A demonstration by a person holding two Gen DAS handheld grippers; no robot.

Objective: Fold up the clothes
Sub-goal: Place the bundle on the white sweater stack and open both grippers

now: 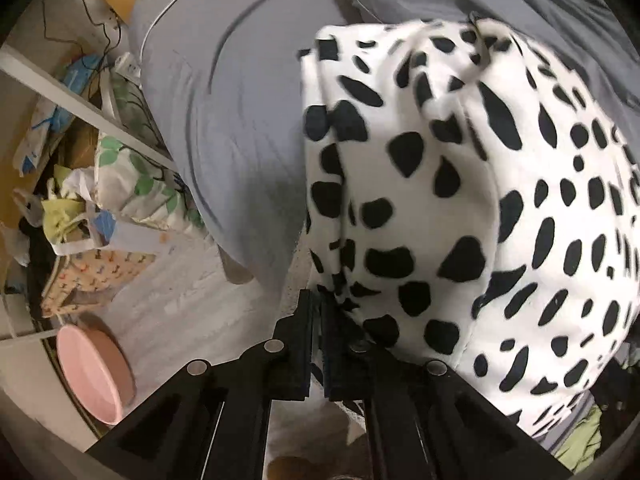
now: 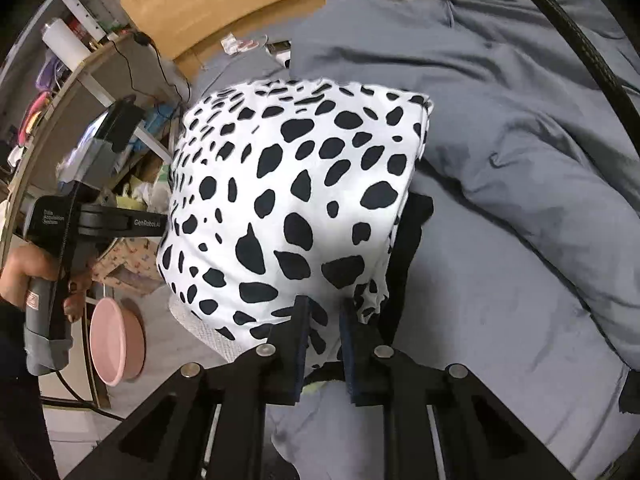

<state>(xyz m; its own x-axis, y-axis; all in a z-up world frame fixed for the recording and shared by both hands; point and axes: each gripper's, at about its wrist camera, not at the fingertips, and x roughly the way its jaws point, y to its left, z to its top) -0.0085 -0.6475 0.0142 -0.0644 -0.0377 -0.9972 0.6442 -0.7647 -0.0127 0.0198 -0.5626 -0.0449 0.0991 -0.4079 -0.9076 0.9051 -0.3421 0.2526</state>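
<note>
Spotted garment (image 2: 288,200) hangs doubled above the bed (image 2: 500,160), both my tongs (image 1: 316,300) (image 2: 324,312) clamped on its edge; laying flat remains.

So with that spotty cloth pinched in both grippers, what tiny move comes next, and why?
Probably carry both grippers forward over the grey bed. The left gripper and right gripper each clamp the near edge of the spotted garment, which bulges unfolded ahead.
</note>
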